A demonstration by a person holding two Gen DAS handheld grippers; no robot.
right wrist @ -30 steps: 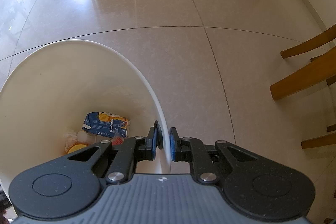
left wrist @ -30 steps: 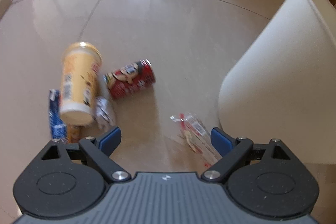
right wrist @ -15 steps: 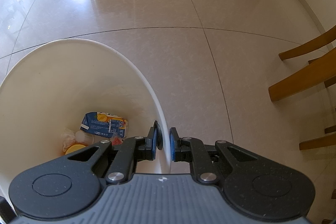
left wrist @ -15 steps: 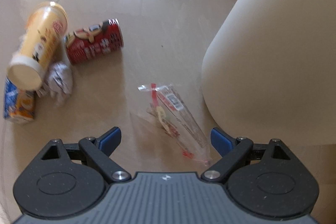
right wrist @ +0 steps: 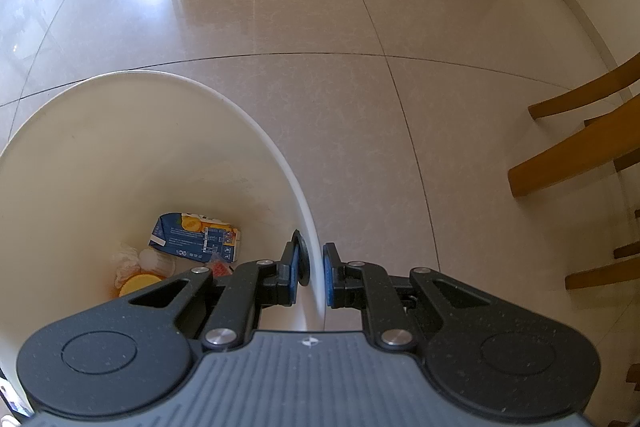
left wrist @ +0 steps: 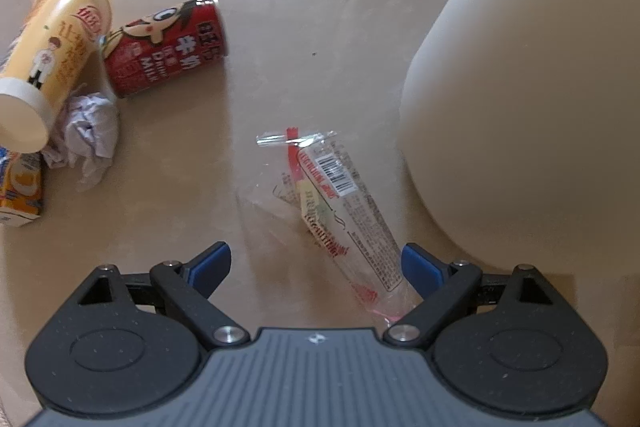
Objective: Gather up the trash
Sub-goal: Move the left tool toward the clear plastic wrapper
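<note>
Trash we count on floor: one clear wrapper (left wrist: 340, 203) centre, one red can (left wrist: 166, 47), one yellow cup (left wrist: 52, 55), one crumpled paper (left wrist: 86, 131), one carton (left wrist: 20, 193) cut off at left edge. Our left gripper (left wrist: 316, 265) gapes wide; right gripper (right wrist: 311, 273) clamps bin (right wrist: 276, 155) rim.

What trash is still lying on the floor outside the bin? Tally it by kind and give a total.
Clear plastic wrapper: 1
Red can: 1
Yellow tube can: 1
Crumpled paper: 1
Orange-and-blue carton: 1
Total: 5
</note>
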